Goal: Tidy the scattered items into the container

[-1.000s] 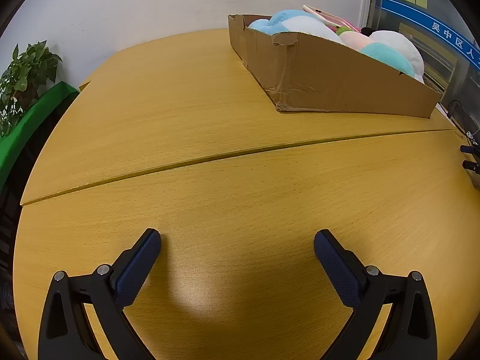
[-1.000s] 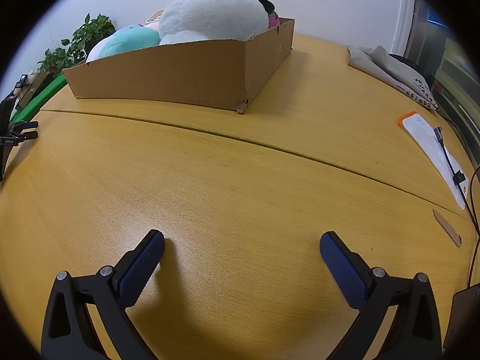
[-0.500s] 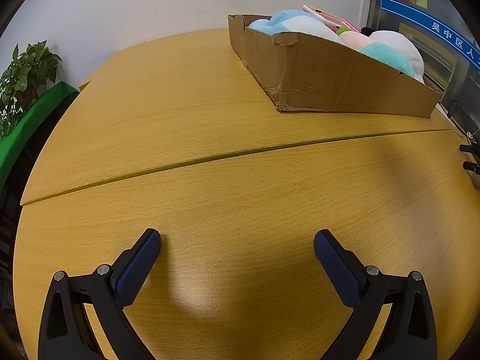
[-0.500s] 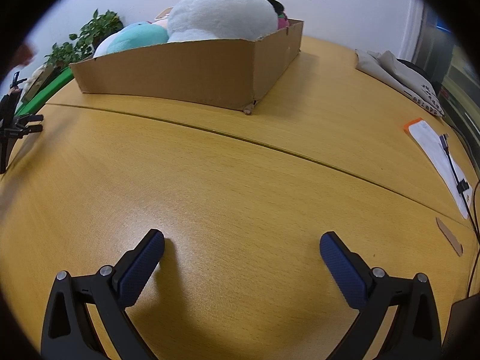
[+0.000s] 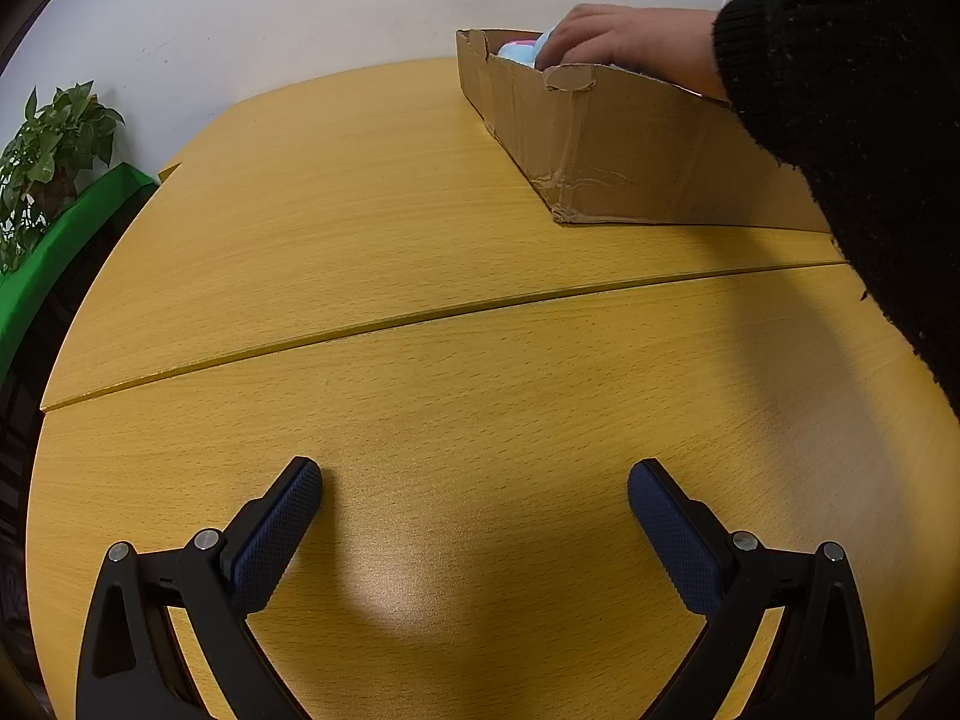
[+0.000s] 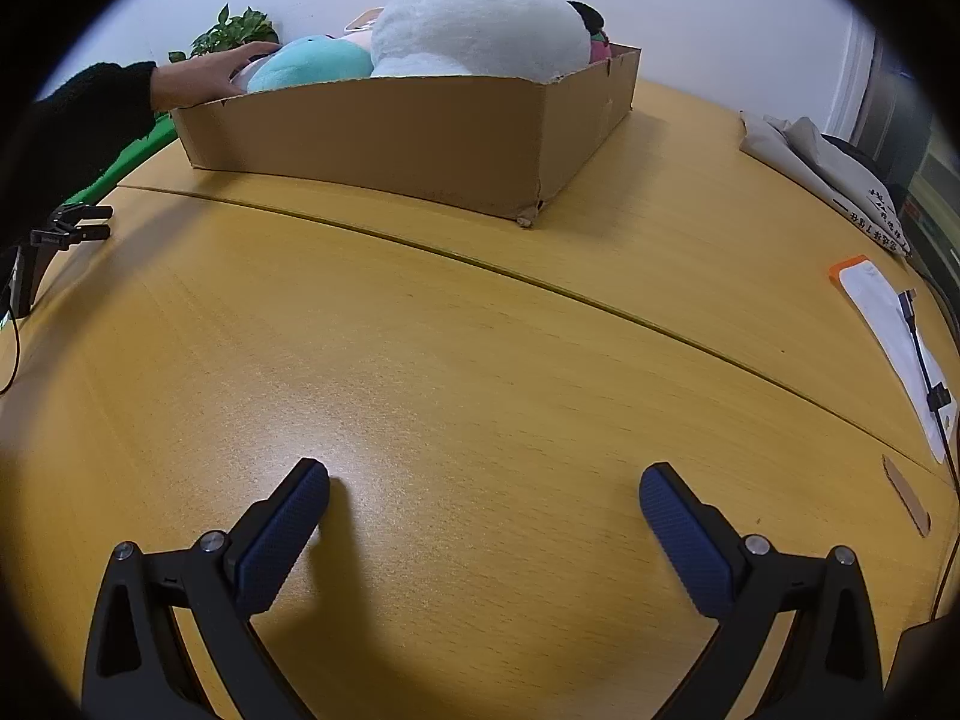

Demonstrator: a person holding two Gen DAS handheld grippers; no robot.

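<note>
A brown cardboard box (image 5: 624,144) stands at the far side of the wooden table; it also shows in the right wrist view (image 6: 420,138). It holds plush toys: a big pale grey one (image 6: 480,24) and a teal one (image 6: 312,63). A bare hand (image 5: 624,48) in a black sleeve reaches into the box; in the right wrist view the hand (image 6: 204,75) touches the toys at the left end. My left gripper (image 5: 474,480) is open and empty above the bare table. My right gripper (image 6: 483,480) is open and empty, well short of the box.
A potted plant (image 5: 48,144) and a green surface stand past the table's left edge. In the right wrist view, a folded grey cloth (image 6: 828,174), a white paper with an orange edge (image 6: 888,324) and a cable lie at the right; a black clamp stand (image 6: 54,240) is at the left.
A hand in a black sleeve has come in and reached into the box, covering most toys in the left wrist view. The right gripper's view has shifted slightly; the left gripper has stayed still.
</note>
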